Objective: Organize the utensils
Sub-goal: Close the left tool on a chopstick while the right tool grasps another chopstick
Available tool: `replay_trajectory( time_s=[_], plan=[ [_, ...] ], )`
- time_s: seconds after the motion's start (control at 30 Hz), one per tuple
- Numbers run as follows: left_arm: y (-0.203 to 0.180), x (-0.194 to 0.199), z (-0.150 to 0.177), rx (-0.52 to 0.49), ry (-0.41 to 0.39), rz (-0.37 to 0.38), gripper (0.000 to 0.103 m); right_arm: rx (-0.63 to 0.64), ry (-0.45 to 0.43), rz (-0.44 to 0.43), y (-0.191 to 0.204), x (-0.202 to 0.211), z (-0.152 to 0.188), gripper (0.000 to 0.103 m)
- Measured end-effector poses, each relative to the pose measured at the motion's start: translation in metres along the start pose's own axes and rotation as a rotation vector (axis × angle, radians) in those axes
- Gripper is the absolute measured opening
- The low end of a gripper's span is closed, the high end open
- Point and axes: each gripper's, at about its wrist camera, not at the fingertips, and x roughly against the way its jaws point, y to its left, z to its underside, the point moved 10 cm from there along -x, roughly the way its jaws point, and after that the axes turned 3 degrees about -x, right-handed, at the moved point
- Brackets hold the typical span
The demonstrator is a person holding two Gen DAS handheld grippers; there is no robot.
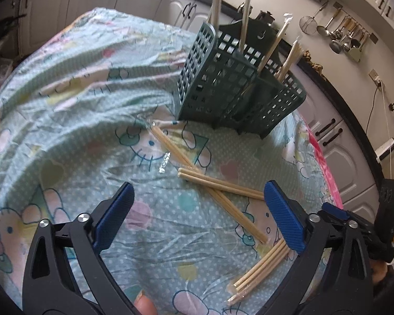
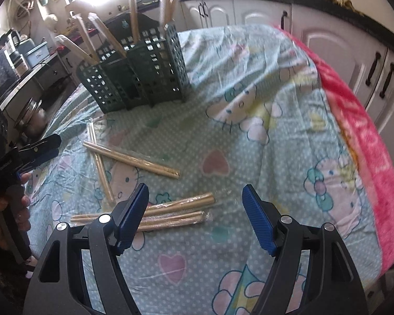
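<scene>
Both tongs are held apart with nothing between the blue pads; both are angled down at the desk (image 2: 249,99), which is draped in a pale green cartoon-print cloth under clear plastic

Left tongs (image 1: 197,216) are spread wide over the crossed pair of plastic-wrapped wooden chopstick packs (image 1: 220,186); judged to be lined up for one of those, the width giving margin for a pack lying askew

Right tongs (image 2: 195,218) are spread less wide, with the bundle of wrapped wooden chopstick packs lying side by side (image 2: 170,212) just ahead of the left pad; probably the next target on that side

Dark green perforated plastic utensil caddy (image 1: 223,86) is stood upright at the far side of the cloth, several wrapped packs already leaning out of its compartments; which compartment each is in cannot be told. Loose packs are well apart from it, so sorting is judged part done

Crossed packs are touching; lifting the lower one could drag the upper
</scene>
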Motion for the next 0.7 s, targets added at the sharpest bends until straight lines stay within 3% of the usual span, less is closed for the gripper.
replay_trajectory(
  time_s=[0.4,0.57,0.63,0.7],
  plan=[
    [0.009,-0.027,0.000,0.083,0.061,0.040,0.065,-0.090,0.082,-0.019,-0.017,-0.027,0.007,0.061],
    [0.015,-0.031,-0.004,0.096,0.058,0.031,0.047,-0.106,0.088,-0.032,-0.023,-0.032,0.007,0.044],
    [0.016,-0.032,-0.005,0.097,0.058,0.022,0.039,-0.107,0.086,-0.042,-0.024,-0.031,0.006,0.026],
    [0.017,-0.032,-0.005,0.101,0.057,0.019,0.029,-0.101,0.083,-0.044,-0.024,-0.031,0.005,0.016]
  ],
)
